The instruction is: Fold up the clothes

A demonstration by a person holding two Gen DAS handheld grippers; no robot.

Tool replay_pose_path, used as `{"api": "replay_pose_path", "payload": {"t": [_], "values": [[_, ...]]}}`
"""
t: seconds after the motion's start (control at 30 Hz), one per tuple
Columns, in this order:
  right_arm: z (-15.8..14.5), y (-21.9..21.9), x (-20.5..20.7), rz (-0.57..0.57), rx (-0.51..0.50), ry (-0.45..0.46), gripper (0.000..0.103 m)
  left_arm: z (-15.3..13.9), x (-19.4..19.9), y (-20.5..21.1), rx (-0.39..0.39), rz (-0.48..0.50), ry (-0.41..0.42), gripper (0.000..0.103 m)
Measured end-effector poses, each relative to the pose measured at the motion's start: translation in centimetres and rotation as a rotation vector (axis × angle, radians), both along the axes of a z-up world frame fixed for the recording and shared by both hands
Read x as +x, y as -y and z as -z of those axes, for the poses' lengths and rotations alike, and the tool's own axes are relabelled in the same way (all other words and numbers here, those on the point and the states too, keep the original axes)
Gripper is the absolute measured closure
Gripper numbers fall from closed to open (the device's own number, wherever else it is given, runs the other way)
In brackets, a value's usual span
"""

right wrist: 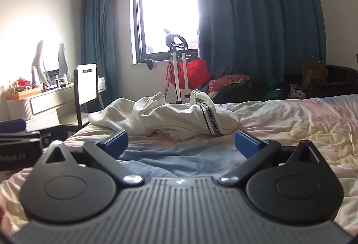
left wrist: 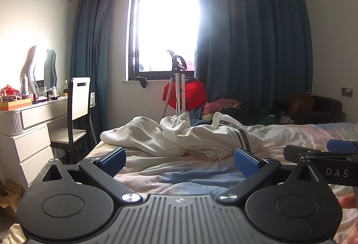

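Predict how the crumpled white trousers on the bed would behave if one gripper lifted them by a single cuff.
The white trousers lie in soft, deep folds, so they would probably hang limp and unfold as they rise. They look thick, like sweatpants, so likely somewhat heavy for cloth. The ribbed cuff should give a fair grip; slipping seems unlikely.

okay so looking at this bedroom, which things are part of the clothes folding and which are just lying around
For the job:
white garment, crumpled on the bed
left gripper, open
right gripper, open

Just lying about:
red bag
clothes heap past the bed
chair
dresser with bottles
paper bag
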State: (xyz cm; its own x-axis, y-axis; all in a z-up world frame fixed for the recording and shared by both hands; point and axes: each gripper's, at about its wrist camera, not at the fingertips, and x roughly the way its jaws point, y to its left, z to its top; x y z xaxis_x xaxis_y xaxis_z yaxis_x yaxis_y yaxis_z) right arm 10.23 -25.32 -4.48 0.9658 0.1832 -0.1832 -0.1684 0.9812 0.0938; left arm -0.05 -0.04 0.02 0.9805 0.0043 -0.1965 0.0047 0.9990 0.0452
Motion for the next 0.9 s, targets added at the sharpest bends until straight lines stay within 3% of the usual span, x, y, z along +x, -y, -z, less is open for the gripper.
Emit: {"api": "replay_pose_path", "payload": {"t": [0.9], "values": [[-0.2, 0.1, -0.3, -0.013, 0.004, 0.009, 0.0, -0.3, -1.1, 0.4, 0.021, 0.011, 0.044, 0.0]]}}
